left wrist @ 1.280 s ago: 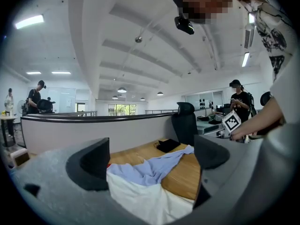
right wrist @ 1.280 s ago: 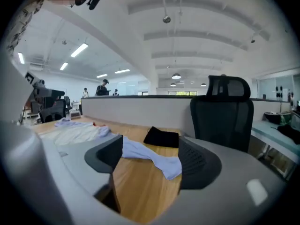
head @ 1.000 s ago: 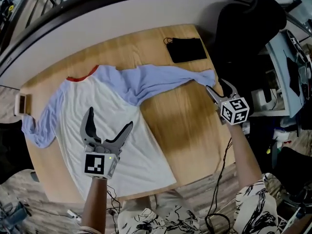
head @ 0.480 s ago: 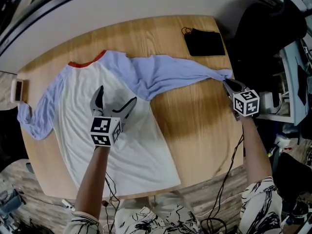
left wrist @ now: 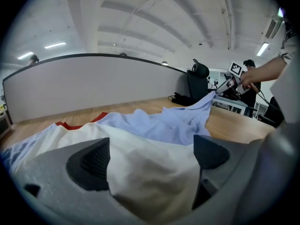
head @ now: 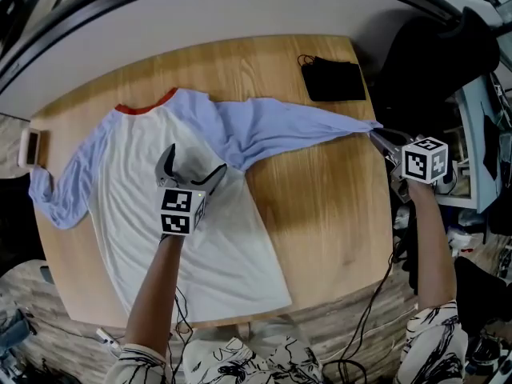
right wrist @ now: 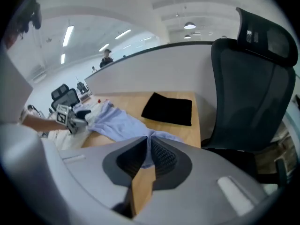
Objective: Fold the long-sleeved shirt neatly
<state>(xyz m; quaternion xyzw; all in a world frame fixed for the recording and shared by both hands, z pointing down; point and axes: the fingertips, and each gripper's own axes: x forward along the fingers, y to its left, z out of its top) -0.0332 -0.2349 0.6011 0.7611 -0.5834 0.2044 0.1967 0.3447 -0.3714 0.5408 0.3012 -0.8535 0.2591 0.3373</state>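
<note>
On the light wood table (head: 320,206), white-bodied shirt w/ pale-blue long sleeves, red collar (head: 232,246) lies flat. One sleeve (head: 296,130) is stretched to the table's right edge. Right gripper (head: 381,138) is clamped on its cuff; jaws just closed. Left gripper (head: 192,165), jaws apart, now sits lower than 1 s ago, on the shirt body. Step: sleeve fold. Next, prob. carry cuff across chest.

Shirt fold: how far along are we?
Done: the shirt is spread out on the table, with no fold made. In hand: the right gripper has just closed its jaws on the blue sleeve cuff; the left gripper rests open on the white body. Left: every fold; the other sleeve lies untouched.
</note>
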